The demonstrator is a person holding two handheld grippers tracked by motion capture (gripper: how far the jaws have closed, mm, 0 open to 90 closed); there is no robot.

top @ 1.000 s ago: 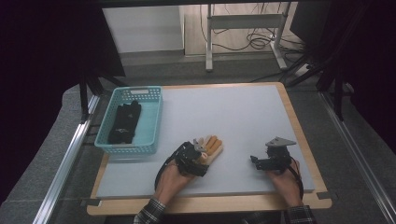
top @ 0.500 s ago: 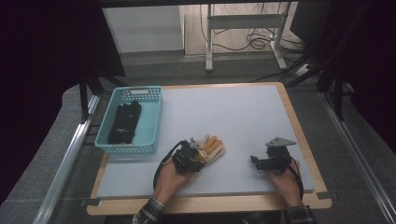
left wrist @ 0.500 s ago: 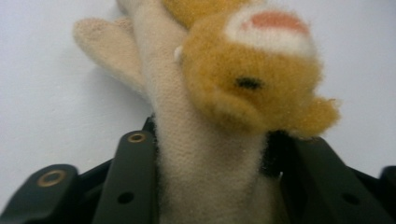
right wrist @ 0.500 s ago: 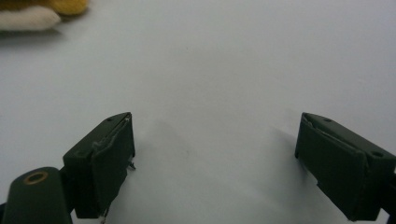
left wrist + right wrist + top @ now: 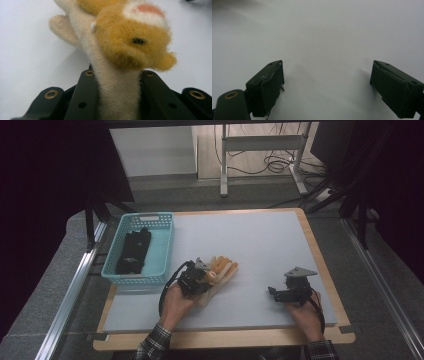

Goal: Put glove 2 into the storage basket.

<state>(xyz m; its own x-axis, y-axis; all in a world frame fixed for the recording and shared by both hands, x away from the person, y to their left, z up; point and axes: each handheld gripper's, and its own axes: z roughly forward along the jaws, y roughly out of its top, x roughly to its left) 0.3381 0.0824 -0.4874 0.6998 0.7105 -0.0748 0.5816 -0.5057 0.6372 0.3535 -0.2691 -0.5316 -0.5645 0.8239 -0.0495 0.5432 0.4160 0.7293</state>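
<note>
Since the earlier frames the left tongs (image 5: 206, 276) have been closing, and they now grip the cream cuff of the plush glove (image 5: 220, 272) — a fuzzy orange-and-cream thing with a small animal face. In the left gripper view the cuff (image 5: 117, 100) is squeezed between the two black jaws, with the orange face just beyond them. The glove sits a little left of the worktop's middle, nearer the near edge than the far one, its fingers pointing toward the far right corner.

The right tongs (image 5: 274, 292) hold their place near the near right corner, released — their jaws stand wide apart over bare grey surface with nothing between them.

A teal basket (image 5: 165, 251) holding dark gloves (image 5: 134, 251) lies along the left edge, reaching toward the far left corner; its near right corner is close to the left hand (image 5: 175, 302). The worktop (image 5: 260, 240) is free across its far half and right side, and the strip between the two hands is open too.
</note>
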